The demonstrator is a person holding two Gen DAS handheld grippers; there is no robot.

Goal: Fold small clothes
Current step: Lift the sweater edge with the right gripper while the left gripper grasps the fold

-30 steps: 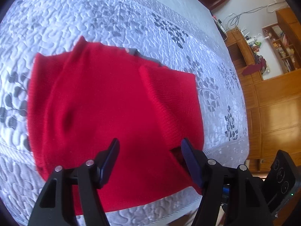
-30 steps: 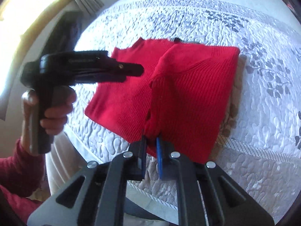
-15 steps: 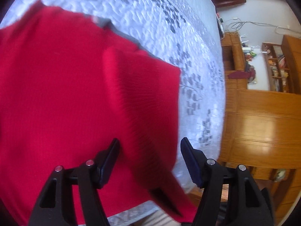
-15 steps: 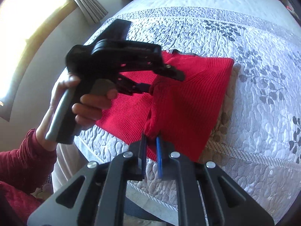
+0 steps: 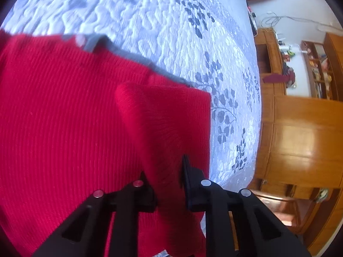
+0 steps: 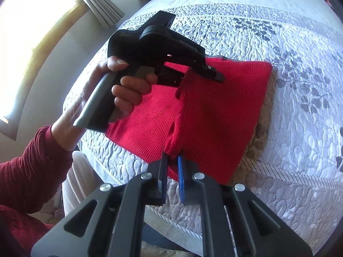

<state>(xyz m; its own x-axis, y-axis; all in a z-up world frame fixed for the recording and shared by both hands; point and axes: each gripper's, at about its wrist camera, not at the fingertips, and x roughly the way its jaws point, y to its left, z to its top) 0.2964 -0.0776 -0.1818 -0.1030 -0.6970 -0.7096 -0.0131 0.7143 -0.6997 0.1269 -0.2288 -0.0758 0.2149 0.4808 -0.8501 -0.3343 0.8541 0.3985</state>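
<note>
The red knit sweater [image 6: 205, 115] lies on the quilted bedspread [image 6: 289, 49] of a bed, near its front edge, with one side panel already folded over the body. It is a soft, ribbed knit: light, limp and stretchy, likely to sag and bunch between any two holds instead of keeping a straight line, though its texture should keep it from sliding out of a pinch.

The right gripper [image 6: 171, 165] has its fingers closed on the near end of the folded panel's free edge, a small gathered bump of fabric rising just ahead of the blue pads. The left gripper [image 5: 165, 171] straddles the raised ridge of that same panel farther along; its fingers are narrowed around the fabric, though whether they pinch it firmly I cannot tell. In the right wrist view the left hand [image 6: 120, 94] squeezes the trigger.

Best holds are on doubled edges and hems, both ends of one edge together, so the knit moves as a sheet.
</note>
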